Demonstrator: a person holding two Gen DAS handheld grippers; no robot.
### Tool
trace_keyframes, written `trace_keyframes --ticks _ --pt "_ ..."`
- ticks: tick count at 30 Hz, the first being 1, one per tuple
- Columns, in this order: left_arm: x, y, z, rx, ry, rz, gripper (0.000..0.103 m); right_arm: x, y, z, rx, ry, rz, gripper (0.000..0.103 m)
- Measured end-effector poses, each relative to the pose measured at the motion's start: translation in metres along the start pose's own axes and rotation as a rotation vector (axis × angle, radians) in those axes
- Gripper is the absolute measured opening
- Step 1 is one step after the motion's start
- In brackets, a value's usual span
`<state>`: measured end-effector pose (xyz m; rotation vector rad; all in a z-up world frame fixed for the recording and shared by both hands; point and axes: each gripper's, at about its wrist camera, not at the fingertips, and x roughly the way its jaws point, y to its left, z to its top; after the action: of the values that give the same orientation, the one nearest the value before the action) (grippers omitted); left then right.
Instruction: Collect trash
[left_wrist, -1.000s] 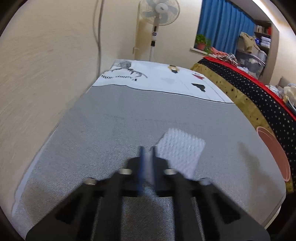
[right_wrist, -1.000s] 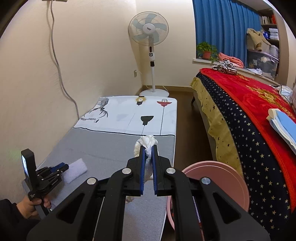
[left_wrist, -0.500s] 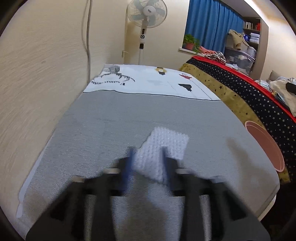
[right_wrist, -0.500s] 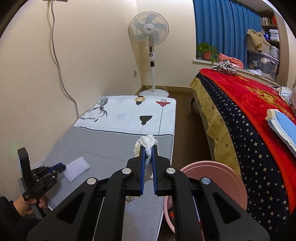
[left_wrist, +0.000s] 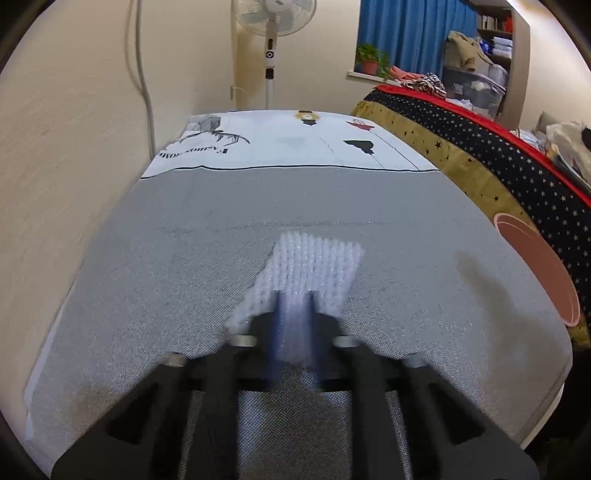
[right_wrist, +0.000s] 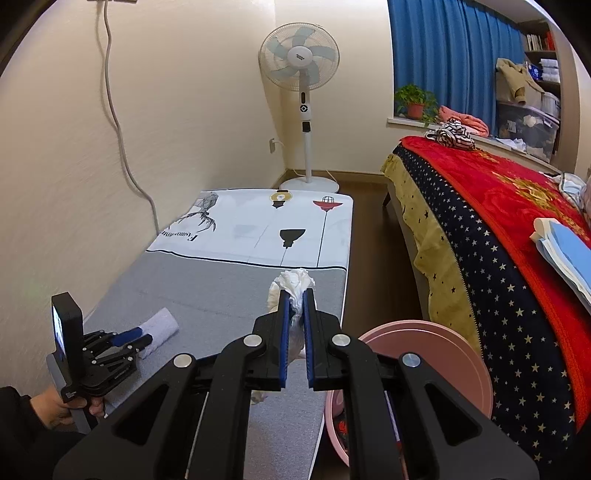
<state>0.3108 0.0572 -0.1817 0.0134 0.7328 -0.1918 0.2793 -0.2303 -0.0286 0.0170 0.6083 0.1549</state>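
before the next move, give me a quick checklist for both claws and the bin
1. Left claw shut on the white foam sheet: ok.
2. Sheet lifted clear of the grey mat: cannot tell.
3. Right claw shut on the crumpled tissue: ok.
4. Pink bin open, beside the mat's edge: ok.
5. Tissue above the bin: not ok, it is over the mat.

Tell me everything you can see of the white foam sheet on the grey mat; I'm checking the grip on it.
The foam sheet is a small white rectangle with a ribbed, bubbly surface, looking soft and light. It lies nearly flat on the grey mat, with its near edge pinched between the blue pads of the left gripper, whose jaws are shut on it. From the right wrist view it shows as a pale strip near the wall side. Nothing else touches it.
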Motion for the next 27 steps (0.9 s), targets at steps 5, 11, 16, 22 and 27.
trace_keyframes --ticks 5,11,16,22,27 --pt "-0.005 0.009 0.002 -0.026 -0.006 0.017 0.000 -0.001 -0.001 0.000 0.003 -0.002 0.001 0.008" --pt "-0.037 0.021 0.021 -0.043 -0.082 0.043 0.000 -0.007 -0.003 0.001 0.015 -0.020 0.009 0.008" --pt "-0.048 0.025 0.034 -0.042 -0.074 -0.012 0.000 -0.014 -0.008 0.003 0.033 -0.035 0.021 0.008" --pt "-0.038 0.019 0.019 -0.100 -0.059 0.000 0.048 -0.021 -0.014 0.003 0.042 -0.045 0.022 0.008" --pt "-0.014 0.010 0.010 -0.075 0.003 0.010 0.048 -0.020 -0.018 0.004 0.050 -0.042 0.020 0.008"
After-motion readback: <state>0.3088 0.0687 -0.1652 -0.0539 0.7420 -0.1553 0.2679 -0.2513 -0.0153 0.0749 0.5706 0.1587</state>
